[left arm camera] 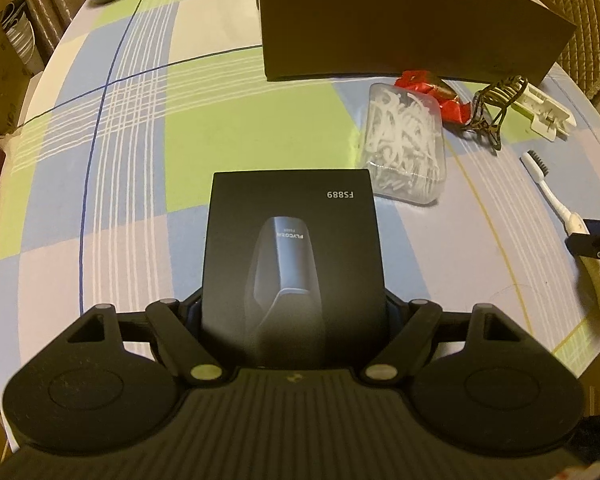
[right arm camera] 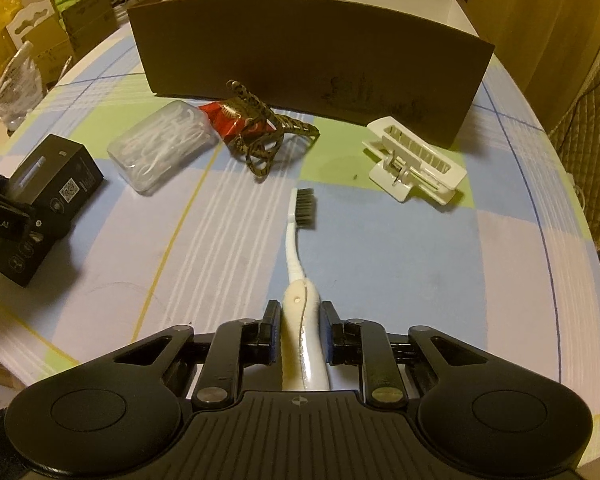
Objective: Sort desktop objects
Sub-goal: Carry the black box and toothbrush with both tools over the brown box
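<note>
Tablecloth (left arm camera: 240, 128) in a blue, green and pale check covers the round table, with wide bare room on its left half and the edge curving away at both sides. Along the far side stands the brown cardboard box (right arm camera: 308, 56), its front wall close behind the clutter.

From the left wrist, the left gripper (left arm camera: 294, 312) clamps the black razor box (left arm camera: 294, 248), marked FS889, between wide-set jaws. Just beyond lies the clear case of floss picks (left arm camera: 406, 144), then a red wrapper (left arm camera: 452, 108), a patterned hair claw (left arm camera: 492, 112) and a white clip (left arm camera: 548, 112) near the cardboard wall.

Only the right wrist view shows the right gripper (right arm camera: 300, 332) closed narrow on the handle of the white toothbrush (right arm camera: 300, 240), whose dark bristles point toward the cardboard box, with open cloth all round the head. It also shows the cardboard box's white inside and more of the bare cloth to the right of the white clip.
</note>
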Action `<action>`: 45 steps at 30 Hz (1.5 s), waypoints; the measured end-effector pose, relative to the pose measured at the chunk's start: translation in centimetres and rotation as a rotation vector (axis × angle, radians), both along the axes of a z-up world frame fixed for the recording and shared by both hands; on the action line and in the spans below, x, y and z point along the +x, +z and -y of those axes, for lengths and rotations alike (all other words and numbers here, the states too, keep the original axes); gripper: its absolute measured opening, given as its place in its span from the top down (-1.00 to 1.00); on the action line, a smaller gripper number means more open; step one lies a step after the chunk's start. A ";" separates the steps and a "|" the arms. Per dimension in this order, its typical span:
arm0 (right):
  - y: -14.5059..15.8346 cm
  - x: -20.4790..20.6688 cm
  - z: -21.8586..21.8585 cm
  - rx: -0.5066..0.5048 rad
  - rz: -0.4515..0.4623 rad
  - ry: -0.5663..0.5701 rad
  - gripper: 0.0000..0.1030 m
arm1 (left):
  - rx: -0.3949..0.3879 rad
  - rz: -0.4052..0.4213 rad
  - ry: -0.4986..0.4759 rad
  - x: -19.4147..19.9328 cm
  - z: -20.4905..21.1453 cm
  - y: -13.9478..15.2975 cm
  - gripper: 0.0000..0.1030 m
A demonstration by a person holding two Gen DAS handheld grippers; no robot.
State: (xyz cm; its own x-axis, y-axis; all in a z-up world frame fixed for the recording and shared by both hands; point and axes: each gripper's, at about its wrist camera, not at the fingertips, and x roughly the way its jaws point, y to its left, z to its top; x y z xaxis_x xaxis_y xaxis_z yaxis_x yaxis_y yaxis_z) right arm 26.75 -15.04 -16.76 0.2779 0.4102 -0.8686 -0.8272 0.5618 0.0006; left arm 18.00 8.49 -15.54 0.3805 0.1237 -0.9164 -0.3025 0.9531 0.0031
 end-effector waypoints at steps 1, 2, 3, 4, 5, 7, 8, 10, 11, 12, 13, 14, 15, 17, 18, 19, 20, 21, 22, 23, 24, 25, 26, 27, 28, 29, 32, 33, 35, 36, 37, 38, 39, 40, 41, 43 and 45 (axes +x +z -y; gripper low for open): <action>0.0 0.0 0.0 0.000 -0.003 -0.001 0.67 | -0.001 0.000 0.000 -0.1 -0.1 0.0 -0.48; 0.0 0.0 0.0 0.000 -0.007 -0.001 0.67 | -0.003 -0.001 0.001 -0.1 -0.1 0.1 -0.48; 0.0 0.1 0.0 0.001 -0.011 -0.001 0.67 | -0.004 -0.001 0.002 -0.1 -0.3 0.1 -0.48; 0.0 0.1 0.1 0.002 -0.012 -0.001 0.67 | -0.005 0.000 0.004 -0.2 -0.4 0.2 -0.48; 0.2 0.1 0.2 0.006 -0.014 -0.006 0.67 | -0.005 0.003 0.006 -0.3 -0.5 0.3 -0.48; 0.5 0.5 0.6 0.021 -0.024 -0.024 0.67 | -0.007 0.012 0.013 -0.5 -0.9 0.7 -0.48; 0.8 0.7 0.8 0.031 -0.027 -0.033 0.67 | -0.008 0.018 0.019 -0.6 -1.1 1.0 -0.48; 1.5 1.2 1.3 0.050 -0.022 -0.045 0.67 | -0.008 0.033 0.030 -0.8 -1.6 1.6 -0.48; 1.9 1.5 1.4 0.060 -0.020 -0.054 0.67 | -0.006 0.040 0.033 -0.9 -1.8 2.0 -0.48; 2.3 1.8 1.6 0.071 -0.020 -0.063 0.67 | -0.003 0.049 0.036 -0.9 -2.0 2.4 -0.48; 2.9 2.2 1.8 0.088 -0.022 -0.072 0.67 | -0.001 0.059 0.041 -0.9 -2.1 2.8 -0.48; 3.3 2.6 2.0 0.102 -0.022 -0.080 0.67 | 0.000 0.068 0.044 -0.9 -2.3 3.2 -0.48; 3.8 2.9 2.1 0.115 -0.022 -0.086 0.67 | -0.001 0.079 0.048 -1.0 -2.5 3.6 -0.48; 5.0 3.6 2.3 0.147 -0.021 -0.095 0.67 | -0.007 0.104 0.054 -0.8 -2.9 4.6 -0.48; 5.5 3.9 2.3 0.162 -0.020 -0.098 0.67 | -0.005 0.116 0.053 -0.9 -3.1 5.1 -0.48; 6.2 4.3 2.3 0.179 -0.020 -0.099 0.67 | -0.001 0.127 0.050 -0.8 -3.2 5.6 -0.48; 6.6 4.7 2.3 0.193 -0.020 -0.098 0.67 | 0.004 0.139 0.046 -0.6 -3.4 6.2 -0.48; 7.2 5.0 2.1 0.207 -0.021 -0.096 0.67 | 0.010 0.153 0.043 -0.4 -3.6 6.8 -0.48; 7.7 5.4 2.0 0.220 -0.021 -0.094 0.67 | 0.012 0.163 0.040 -0.2 -3.8 7.3 -0.48; 8.2 5.9 1.8 0.233 -0.018 -0.091 0.67 | 0.013 0.174 0.035 0.1 -4.1 7.8 -0.48; 8.7 6.3 1.5 0.245 -0.013 -0.087 0.67 | 0.017 0.187 0.032 0.4 -4.3 8.3 -0.48; 9.3 6.8 1.2 0.257 -0.006 -0.082 0.67 | 0.025 0.201 0.028 0.8 -4.4 8.8 -0.48; 9.8 7.3 0.9 0.266 -0.001 -0.079 0.67 | 0.034 0.214 0.020 1.2 -4.6 9.3 -0.48; 10.2 7.8 0.6 0.277 0.005 -0.076 0.67 | 0.042 0.228 0.014 1.6 -4.8 9.9 -0.48; 10.8 8.4 0.1 0.290 0.013 -0.072 0.67 | 0.047 0.243 0.009 2.1 -5.0 10.4 -0.48; 11.2 8.8 -0.2 0.299 0.019 -0.067 0.67 | 0.048 0.255 0.005 2.7 -5.3 10.9 -0.48; 12.3 10.4 -1.6 0.326 0.044 -0.051 0.67 | 0.057 0.300 -0.014 4.6 -5.8 12.6 -0.48; 12.7 10.9 -2.1 0.333 0.050 -0.046 0.67 | 0.062 0.312 -0.022 5.2 -5.9 13.0 -0.48; 13.5 12.0 -3.3 0.346 0.063 -0.040 0.67 | 0.073 0.338 -0.042 6.7 -6.2 13.9 -0.48; 13.8 12.6 -3.8 0.351 0.065 -0.036 0.67 | 0.078 0.352 -0.053 7.6 -6.4 14.4 -0.48; 14.1 13.4 -4.6 0.360 0.063 -0.035 0.67 | 0.080 0.359 -0.061 8.4 -6.5 14.7 -0.48; 14.4 14.0 -5.2 0.366 0.062 -0.034 0.67 | 0.081 0.367 -0.071 9.3 -6.7 15.0 -0.48; 14.6 14.5 -5.8 0.369 0.060 -0.031 0.67 | 0.081 0.376 -0.079 10.4 -6.8 15.4 -0.48; 14.9 15.2 -6.6 0.373 0.061 -0.027 0.67 | 0.076 0.382 -0.087 11.5 -7.0 15.7 -0.48; 15.0 15.7 -7.2 0.376 0.062 -0.026 0.67 | 0.068 0.388 -0.095 12.7 -7.1 15.9 -0.48; 15.2 16.7 -8.4 0.378 0.062 -0.024 0.67 | 0.052 0.396 -0.106 14.7 -7.2 16.2 -0.48; 15.3 17.5 -9.4 0.374 0.063 -0.023 0.67 | 0.040 0.397 -0.120 16.9 -7.1 16.3 -0.48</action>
